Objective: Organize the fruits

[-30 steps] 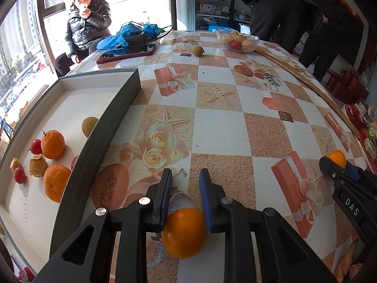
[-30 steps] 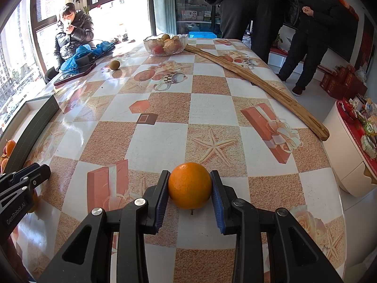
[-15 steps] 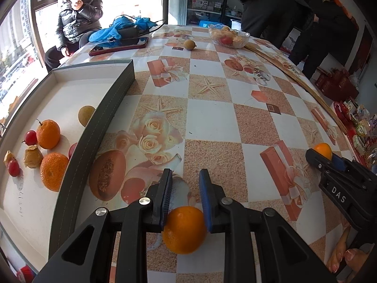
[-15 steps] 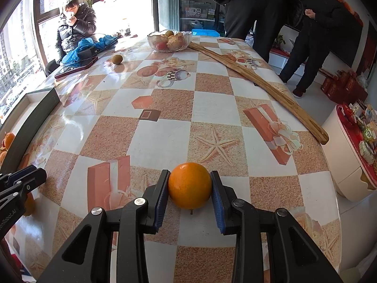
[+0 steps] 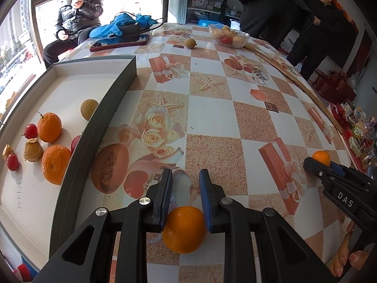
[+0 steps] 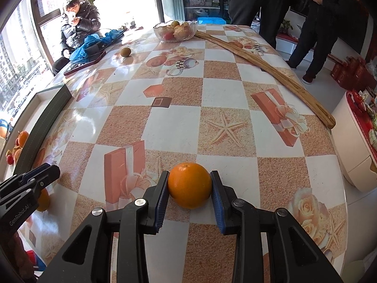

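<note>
My left gripper (image 5: pixel 185 189) is shut on an orange (image 5: pixel 184 229), held deep between the fingers above the patterned table. My right gripper (image 6: pixel 189 184) is shut on a second orange (image 6: pixel 189 185); that orange also shows at the right of the left wrist view (image 5: pixel 321 157). A grey-walled white tray (image 5: pixel 103 118) at the left holds two tangerines (image 5: pixel 50 127), cherry tomatoes, a round tan fruit and husked fruits.
A glass bowl of fruit (image 6: pixel 175 31) stands at the far end, with a loose brown fruit (image 6: pixel 125 52) near it. A long wooden stick (image 6: pixel 264 66) lies along the right side. A phone (image 5: pixel 119 42) and blue cloth lie far left. People stand and sit around the table.
Both grippers have kept their oranges. The left view has shifted slightly, with the tray and far table edge now closer. The right gripper has lifted and drawn back a little.
</note>
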A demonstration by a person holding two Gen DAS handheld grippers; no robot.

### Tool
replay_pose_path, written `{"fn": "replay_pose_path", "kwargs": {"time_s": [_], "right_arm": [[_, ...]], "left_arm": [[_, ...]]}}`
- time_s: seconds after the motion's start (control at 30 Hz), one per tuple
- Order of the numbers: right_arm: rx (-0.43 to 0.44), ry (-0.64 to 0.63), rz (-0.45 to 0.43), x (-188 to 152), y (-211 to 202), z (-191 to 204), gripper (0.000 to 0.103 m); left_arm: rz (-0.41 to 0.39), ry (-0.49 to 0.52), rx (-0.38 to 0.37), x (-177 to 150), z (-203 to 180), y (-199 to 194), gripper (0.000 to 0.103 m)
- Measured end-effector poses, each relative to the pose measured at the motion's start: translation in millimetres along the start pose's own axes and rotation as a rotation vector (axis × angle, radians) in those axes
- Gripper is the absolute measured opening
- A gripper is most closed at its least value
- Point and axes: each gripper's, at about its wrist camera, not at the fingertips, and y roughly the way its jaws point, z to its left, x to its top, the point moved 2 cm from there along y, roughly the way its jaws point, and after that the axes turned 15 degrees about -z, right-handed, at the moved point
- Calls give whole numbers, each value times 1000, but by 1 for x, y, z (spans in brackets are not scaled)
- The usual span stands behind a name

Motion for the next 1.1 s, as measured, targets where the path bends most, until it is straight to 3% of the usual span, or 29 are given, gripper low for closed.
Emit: {"fn": "replay_pose_path", "kwargs": {"time_s": [0.33,0.6,0.97,1.07,1.1], "right_arm": [[54,74,32,5,0,-3,35],[68,84,35,7,-4,-2,35],[72,69,9,15,-12,1,35],[70,66,7,13,-14,1,35],[69,66,8,11,-13,1,35]], "left_arm": [[21,-42,-23,3,5,0,22],[26,-58,-44,5,8,-3,16],[15,-95,-80,12,17,-10,16],[16,-113,-100,11,23,-9,23],[16,-119,-105,10,26,-9,36]]}}
